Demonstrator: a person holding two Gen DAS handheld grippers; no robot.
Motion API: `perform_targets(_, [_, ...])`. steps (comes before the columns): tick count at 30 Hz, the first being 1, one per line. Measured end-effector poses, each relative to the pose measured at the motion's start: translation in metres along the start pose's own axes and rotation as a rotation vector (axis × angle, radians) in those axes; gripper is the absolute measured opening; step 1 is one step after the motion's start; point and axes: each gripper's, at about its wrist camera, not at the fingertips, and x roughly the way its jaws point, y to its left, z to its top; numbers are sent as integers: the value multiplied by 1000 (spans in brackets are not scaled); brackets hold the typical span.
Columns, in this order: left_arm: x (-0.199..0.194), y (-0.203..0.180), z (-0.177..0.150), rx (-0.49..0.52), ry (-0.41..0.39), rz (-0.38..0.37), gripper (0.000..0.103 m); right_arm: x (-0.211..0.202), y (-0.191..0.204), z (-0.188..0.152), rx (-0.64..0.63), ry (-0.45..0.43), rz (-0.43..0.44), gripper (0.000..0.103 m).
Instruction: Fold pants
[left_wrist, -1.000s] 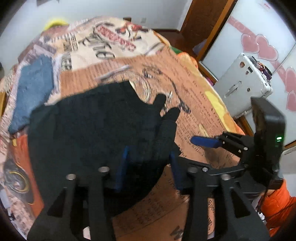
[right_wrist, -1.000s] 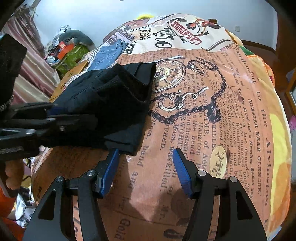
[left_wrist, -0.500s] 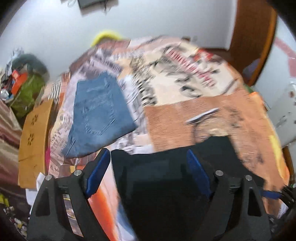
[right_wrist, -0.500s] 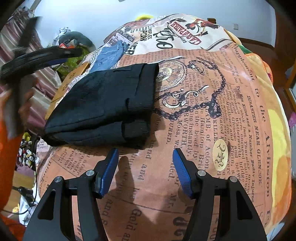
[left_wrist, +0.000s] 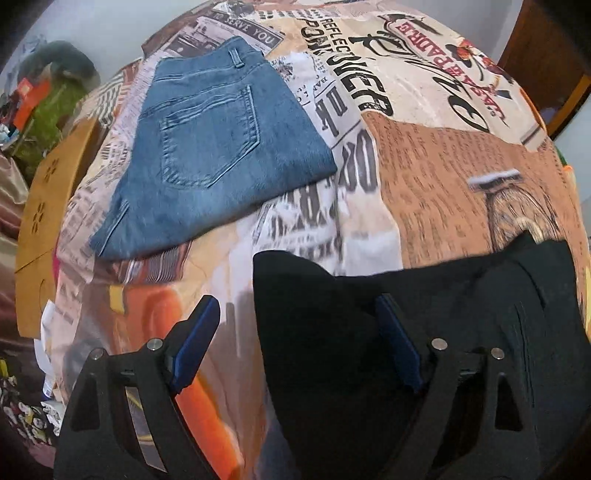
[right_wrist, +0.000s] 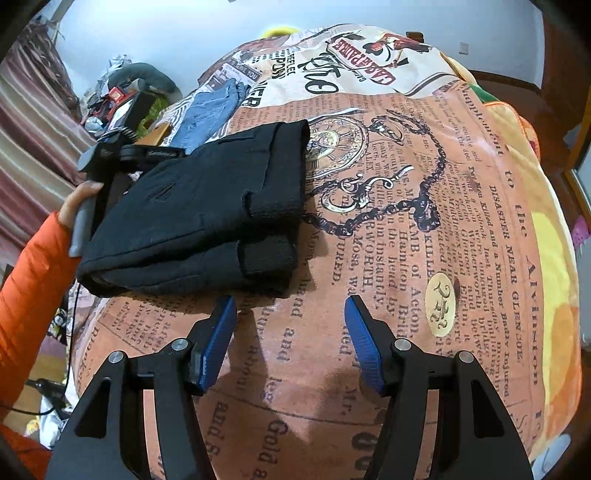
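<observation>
The black pants (right_wrist: 207, 221) lie folded into a thick rectangle on the printed bedspread (right_wrist: 461, 229). In the left wrist view the black pants (left_wrist: 461, 332) fill the lower right. My left gripper (left_wrist: 295, 339) is open, its right finger over the pants' near corner and its left finger over bare bedspread; it holds nothing. It also shows in the right wrist view (right_wrist: 110, 155), held in a hand at the pants' left edge. My right gripper (right_wrist: 290, 332) is open and empty, just in front of the pants' near edge.
Folded blue jeans (left_wrist: 214, 155) lie on the bed beyond the black pants, also seen in the right wrist view (right_wrist: 207, 114). A wooden panel (left_wrist: 40, 221) and clutter (right_wrist: 122, 92) stand left of the bed. A dark wooden door (left_wrist: 546, 62) is far right.
My left gripper let go of the black pants, opened and drew back to their left side. The pants dropped flat into a folded stack. My right gripper barely moved.
</observation>
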Motion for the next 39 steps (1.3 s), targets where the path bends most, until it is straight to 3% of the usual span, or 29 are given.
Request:
perform_targets(5, [-23,5,-38,37,-13,24,86,-6,-1,-1,2,-14,-21,57])
perform_targets(18, [-76,35,-156,-142,-26,-122,86,-34,-5,-15,4,-64,-82,57])
perform_targets(24, [-100,29,-188,-160,-54,-142,86,-49,-1,-10,-4,-110,-88,57])
perform_targets(30, [-135,28,-175,-80,-142,-104,85,-52,15,7,-68,-152,-58,57])
perform_targets(36, [-148,23,-121,-63,-222,-134,85,-35,36,39,-154,-168,-20,57])
perform_targets(39, [-135,11,-96,-26,-204,-162,84,-18,43,59,-186,-156,22,57])
